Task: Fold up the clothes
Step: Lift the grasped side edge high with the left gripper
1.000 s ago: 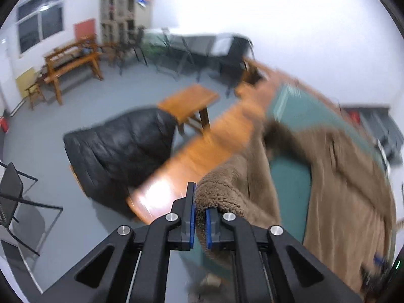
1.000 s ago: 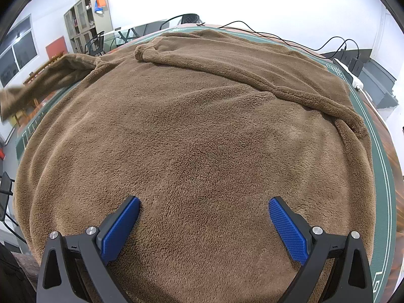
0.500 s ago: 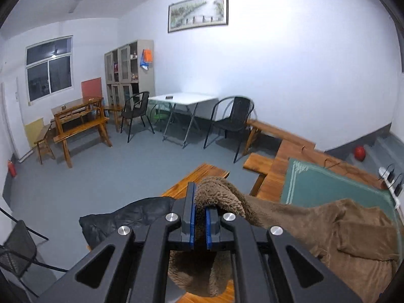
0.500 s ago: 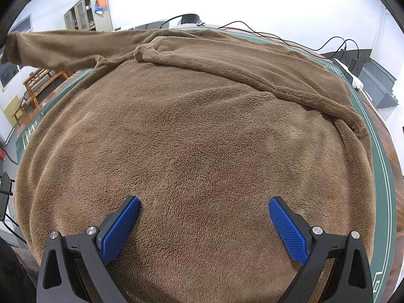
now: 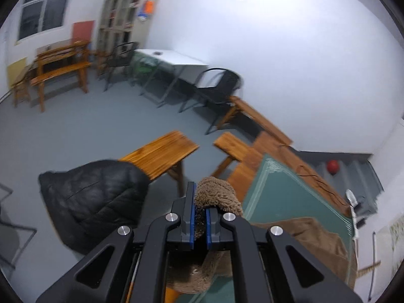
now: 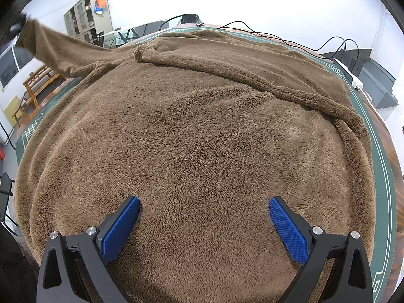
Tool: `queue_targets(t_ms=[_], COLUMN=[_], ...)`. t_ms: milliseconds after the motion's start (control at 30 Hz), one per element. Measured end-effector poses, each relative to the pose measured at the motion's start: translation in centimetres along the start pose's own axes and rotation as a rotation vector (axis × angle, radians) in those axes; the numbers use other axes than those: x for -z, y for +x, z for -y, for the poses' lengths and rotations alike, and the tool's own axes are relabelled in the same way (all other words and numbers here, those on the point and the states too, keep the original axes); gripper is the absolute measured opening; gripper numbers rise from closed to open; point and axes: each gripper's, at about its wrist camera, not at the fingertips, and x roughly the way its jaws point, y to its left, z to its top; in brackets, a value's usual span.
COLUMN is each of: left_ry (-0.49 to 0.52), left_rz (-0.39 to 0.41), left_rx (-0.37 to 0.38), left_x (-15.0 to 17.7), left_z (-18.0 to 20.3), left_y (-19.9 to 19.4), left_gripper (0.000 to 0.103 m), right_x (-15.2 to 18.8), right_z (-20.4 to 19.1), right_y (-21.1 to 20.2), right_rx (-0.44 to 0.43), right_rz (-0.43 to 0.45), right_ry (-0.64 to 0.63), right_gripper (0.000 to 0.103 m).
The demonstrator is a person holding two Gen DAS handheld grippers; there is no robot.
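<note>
A brown fleece garment lies spread over the green mat, filling the right wrist view. Its left sleeve is lifted off the table and stretched up to the far left. My left gripper is shut on the sleeve's cuff, which bulges above the blue pads while the sleeve hangs below them. My right gripper stands wide open, low over the near part of the garment, with its blue pads resting on or just above the fleece and nothing clamped.
A black padded jacket lies over a wooden bench left of the table. Cables and a power strip run along the table's far right edge. Chairs and a white table stand farther back in the room.
My left gripper has risen and swung away from the table with the cuff, pulling the sleeve from drooping to stretched up at the far left. The right gripper has kept still.
</note>
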Motion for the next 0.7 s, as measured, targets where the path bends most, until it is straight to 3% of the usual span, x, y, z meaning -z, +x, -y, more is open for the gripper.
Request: queue_targets(t_ms=[333, 700], left_ry=[0.209, 0.404], left_rz=[-0.042, -0.241], left_rx=[0.213, 0.409], left_x=[-0.8, 6.1], left_z=[14.3, 28.8], left_y=[3.3, 9.7], left_gripper=[0.007, 0.007], right_x=[0.0, -0.2], right_z=[0.2, 0.2], right_y=[0.0, 0.0], right_rx=[-0.001, 0.003], right_rz=[0.000, -0.012], right_ry=[-0.001, 0.010], right_gripper=[0.103, 0.103])
